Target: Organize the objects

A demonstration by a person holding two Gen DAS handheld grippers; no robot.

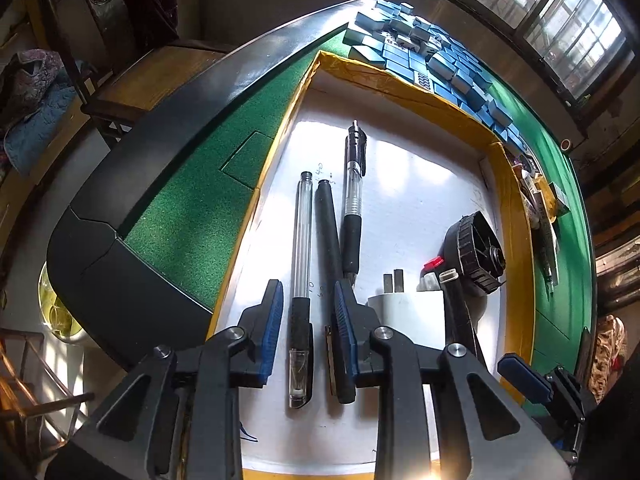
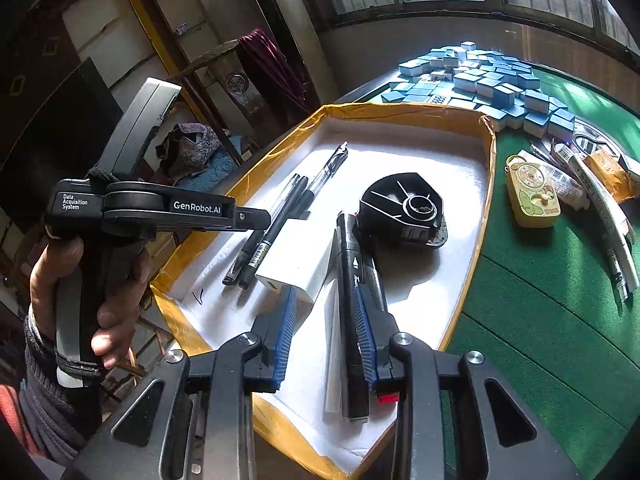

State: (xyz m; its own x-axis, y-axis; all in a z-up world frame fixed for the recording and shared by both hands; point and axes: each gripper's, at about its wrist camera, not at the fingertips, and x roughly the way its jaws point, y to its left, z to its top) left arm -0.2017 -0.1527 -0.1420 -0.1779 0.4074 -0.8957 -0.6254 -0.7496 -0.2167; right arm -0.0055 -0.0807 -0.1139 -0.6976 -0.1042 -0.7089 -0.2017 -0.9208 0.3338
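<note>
A shallow yellow-rimmed tray (image 1: 404,88) with a white floor lies on the green table. In it lie a clear pen (image 1: 301,264), a black pen (image 1: 328,224) and a clear click pen with a black grip (image 1: 352,196), side by side. My left gripper (image 1: 308,308) is open, its fingers on either side of the clear pen's cap end. A white charger plug (image 1: 408,316) and a black round reel (image 1: 476,256) lie to the right. My right gripper (image 2: 326,320) is open over the tray; a black marker (image 2: 354,312) lies along its right finger (image 2: 366,328).
A heap of blue mahjong tiles (image 2: 488,80) lies beyond the tray. To the tray's right on the green felt (image 2: 540,320) are a yellow cartoon case (image 2: 532,196), wrapped packets (image 2: 580,184) and a white curved item (image 2: 616,232). Chairs stand beyond the table's black edge (image 1: 132,208).
</note>
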